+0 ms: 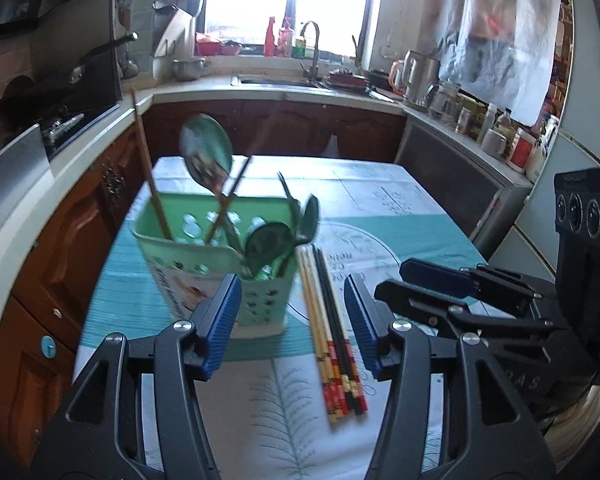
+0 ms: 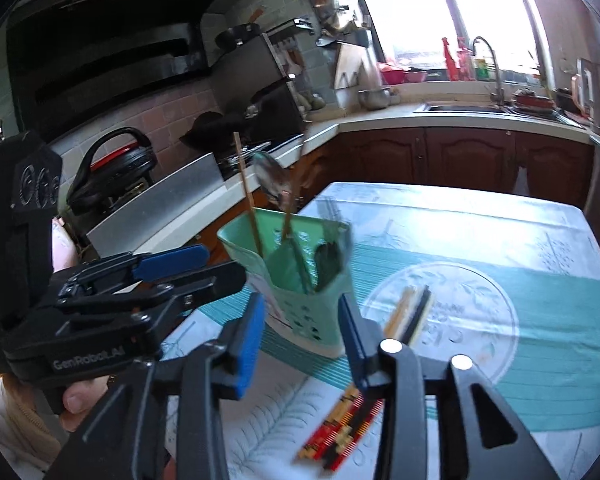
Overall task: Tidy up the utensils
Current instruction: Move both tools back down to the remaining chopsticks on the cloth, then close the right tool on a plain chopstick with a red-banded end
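While the green holder [image 1: 204,264] is standing on the tablecloth [image 1: 380,208] with spoons [image 1: 206,156] and a few sticks already poking out of it, a bundle of chopsticks [image 1: 332,336] is lying flat just beside it, on its right as the left camera is seeing things, so the sorting looks partly done and the loose bundle seems to be the step in hand. The left gripper [image 1: 292,316] is hovering low in front of the holder, its blue pads [image 1: 224,312] spread wide, nothing between them, the holder's near corner and the chopsticks both showing in the gap. Whether a pad is brushing the holder I cannot tell. The right gripper [image 2: 302,336] is also standing open and holding nothing, its pads [image 2: 252,344] framing the holder's lower wall, with the patterned ends of the chopsticks [image 2: 342,428] lying just below its right finger. Each tool is showing up in the other's camera, close alongside, so they are crowding the same spot in front of the holder. My read: the next move is calling for one gripper to drop onto the bundle, pinch it across the middle and tip it upright into the holder, while the other is perhaps steadying the holder, since that light plastic looks easy to shove or tip.
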The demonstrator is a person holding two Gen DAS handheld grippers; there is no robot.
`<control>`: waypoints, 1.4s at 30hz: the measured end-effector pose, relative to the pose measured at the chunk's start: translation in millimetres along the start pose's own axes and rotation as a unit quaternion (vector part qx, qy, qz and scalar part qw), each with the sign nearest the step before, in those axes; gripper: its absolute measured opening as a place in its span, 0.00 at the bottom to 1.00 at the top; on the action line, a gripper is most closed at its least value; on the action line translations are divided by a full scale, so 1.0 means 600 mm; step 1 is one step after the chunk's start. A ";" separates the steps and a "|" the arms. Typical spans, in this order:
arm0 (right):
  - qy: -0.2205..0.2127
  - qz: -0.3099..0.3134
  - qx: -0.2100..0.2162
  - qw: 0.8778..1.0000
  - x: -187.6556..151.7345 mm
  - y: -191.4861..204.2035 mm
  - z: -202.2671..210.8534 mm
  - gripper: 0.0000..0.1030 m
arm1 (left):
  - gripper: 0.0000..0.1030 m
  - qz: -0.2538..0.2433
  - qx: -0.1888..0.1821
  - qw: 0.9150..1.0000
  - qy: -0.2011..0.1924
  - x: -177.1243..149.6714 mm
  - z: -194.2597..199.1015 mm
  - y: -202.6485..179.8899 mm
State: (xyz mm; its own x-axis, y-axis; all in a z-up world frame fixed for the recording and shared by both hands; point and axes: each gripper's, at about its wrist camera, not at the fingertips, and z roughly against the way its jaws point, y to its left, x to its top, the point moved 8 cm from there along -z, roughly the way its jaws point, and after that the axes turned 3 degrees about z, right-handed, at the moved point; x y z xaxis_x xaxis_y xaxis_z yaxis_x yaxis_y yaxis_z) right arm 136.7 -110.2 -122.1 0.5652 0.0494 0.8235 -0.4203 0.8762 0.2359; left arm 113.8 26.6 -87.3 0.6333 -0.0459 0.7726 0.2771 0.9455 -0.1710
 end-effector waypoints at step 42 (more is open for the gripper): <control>0.320 -0.121 -0.104 0.934 -0.110 -0.179 -0.197 0.15 | 0.11 0.026 -0.019 0.977 0.212 -0.127 -0.262 -0.020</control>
State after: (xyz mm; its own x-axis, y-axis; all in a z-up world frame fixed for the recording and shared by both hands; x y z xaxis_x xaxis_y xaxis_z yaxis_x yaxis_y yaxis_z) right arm 228.2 -150.8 -262.6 0.9624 0.0557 0.2657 -0.1156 0.9696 0.2155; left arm 175.6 -31.9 -240.1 0.8871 -0.1347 0.4416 0.2583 0.9376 -0.2329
